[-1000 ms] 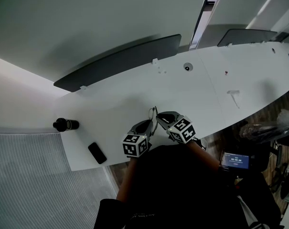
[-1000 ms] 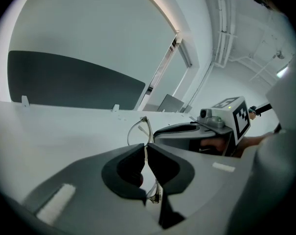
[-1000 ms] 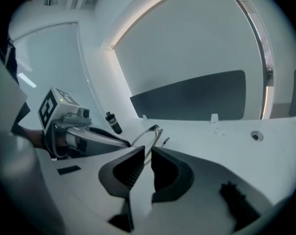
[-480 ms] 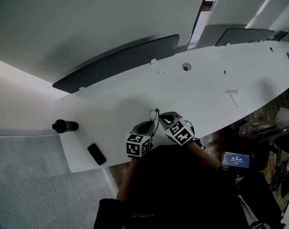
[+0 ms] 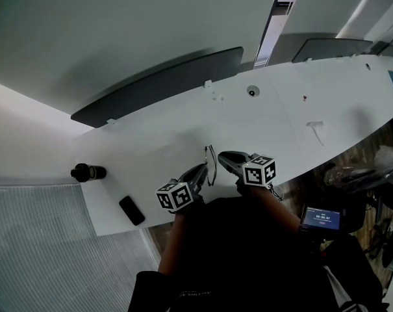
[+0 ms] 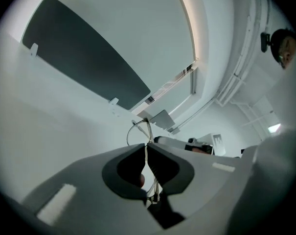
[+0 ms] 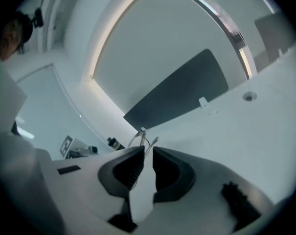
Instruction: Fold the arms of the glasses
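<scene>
Above the white table (image 5: 261, 122), the left gripper (image 6: 147, 148) pinches the glasses (image 5: 210, 164) steady; the right gripper's (image 7: 148, 153) jaws, just opening, loosely flank an arm (image 7: 152, 142) for folding.

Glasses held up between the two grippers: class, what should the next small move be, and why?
Probably close the right gripper on the thin wire at its tips, ready to swing that arm in. The left gripper is shut on the glasses, steadying them above the table, while the right gripper's jaws have just been opening and stand apart, pressing nothing.
</scene>
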`<control>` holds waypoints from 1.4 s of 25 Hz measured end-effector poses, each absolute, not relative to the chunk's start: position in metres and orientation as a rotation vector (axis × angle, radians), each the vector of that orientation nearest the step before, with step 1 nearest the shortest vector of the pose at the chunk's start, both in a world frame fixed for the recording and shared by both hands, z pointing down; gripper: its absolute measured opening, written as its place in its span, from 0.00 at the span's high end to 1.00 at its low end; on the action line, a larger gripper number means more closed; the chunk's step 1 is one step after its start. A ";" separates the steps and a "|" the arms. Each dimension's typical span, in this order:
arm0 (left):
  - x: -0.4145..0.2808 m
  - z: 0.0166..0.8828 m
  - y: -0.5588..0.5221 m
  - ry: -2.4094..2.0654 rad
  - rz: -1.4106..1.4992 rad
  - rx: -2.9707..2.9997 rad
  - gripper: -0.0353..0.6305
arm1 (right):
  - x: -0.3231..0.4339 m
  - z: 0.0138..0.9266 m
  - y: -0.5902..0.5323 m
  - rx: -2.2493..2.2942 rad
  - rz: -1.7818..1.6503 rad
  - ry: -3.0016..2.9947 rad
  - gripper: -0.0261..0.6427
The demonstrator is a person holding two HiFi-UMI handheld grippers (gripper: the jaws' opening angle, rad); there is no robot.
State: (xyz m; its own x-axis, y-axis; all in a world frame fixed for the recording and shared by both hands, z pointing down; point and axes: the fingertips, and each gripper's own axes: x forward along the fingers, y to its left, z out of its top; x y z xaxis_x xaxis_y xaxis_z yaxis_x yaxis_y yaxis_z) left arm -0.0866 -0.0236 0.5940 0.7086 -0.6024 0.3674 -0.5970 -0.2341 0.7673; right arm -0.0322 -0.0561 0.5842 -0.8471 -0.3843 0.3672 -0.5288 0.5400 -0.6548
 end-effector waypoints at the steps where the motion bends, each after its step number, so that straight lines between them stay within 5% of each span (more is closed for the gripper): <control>1: -0.084 0.592 -0.024 -0.912 -0.029 1.907 0.91 | -0.032 0.585 -0.057 0.762 1.293 -2.606 0.89; 11: -0.084 0.584 -0.024 -0.818 -0.225 1.828 0.91 | -0.031 0.580 -0.059 0.609 1.859 -2.641 0.86; 35: -0.088 0.584 -0.025 -0.790 -0.327 1.784 0.91 | -0.036 0.562 -0.057 0.527 2.002 -2.678 0.91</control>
State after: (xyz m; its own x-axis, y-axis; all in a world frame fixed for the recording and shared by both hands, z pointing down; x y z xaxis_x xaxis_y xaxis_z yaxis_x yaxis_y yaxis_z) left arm -0.0875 -0.0250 0.5841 0.7393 -0.6546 0.1580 -0.3507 -0.1740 0.9202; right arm -0.0358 -0.0567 0.5619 -0.9227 -0.3853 -0.0092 -0.1002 0.2629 -0.9596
